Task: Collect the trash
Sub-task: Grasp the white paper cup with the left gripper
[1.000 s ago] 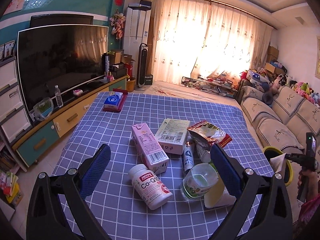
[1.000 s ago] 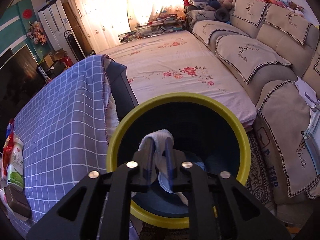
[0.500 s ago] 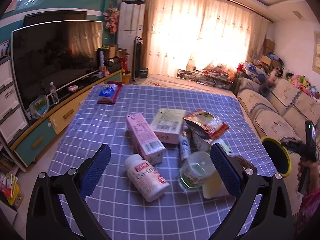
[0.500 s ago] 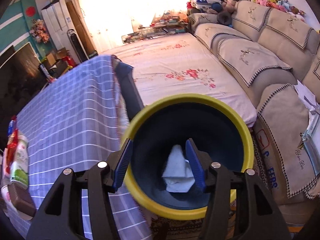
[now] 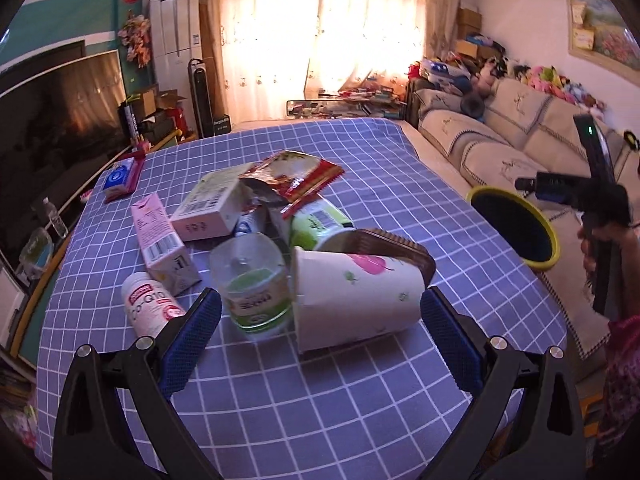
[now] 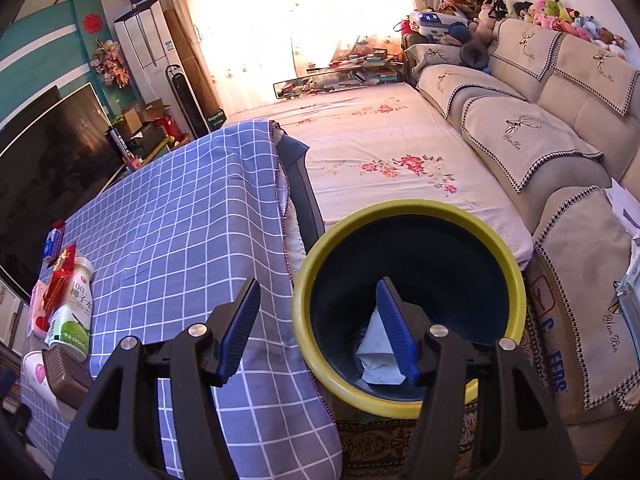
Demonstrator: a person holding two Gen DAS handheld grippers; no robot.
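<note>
Two tools stood with jaws apart. The right tool (image 6: 318, 326), whose jaws had just been opening, hung over the yellow-rimmed bin (image 6: 304, 280) beside the worktop (image 6: 176, 216), nothing between its pads; a crumpled white tissue (image 6: 376, 350) lay at the bin's bottom. The left tool (image 5: 320, 334) was just short of a tipped paper cup (image 5: 356, 292) among the litter on the checked cloth.

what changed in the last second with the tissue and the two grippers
The right gripper has just been opening: its fingers let go of the white tissue, which now lies at the bottom of the yellow-rimmed bin. Nothing is between them now. The left gripper, open and empty, came closer and lower toward the tipped paper cup. The trash pile on the checked tablecloth stayed put.
</note>
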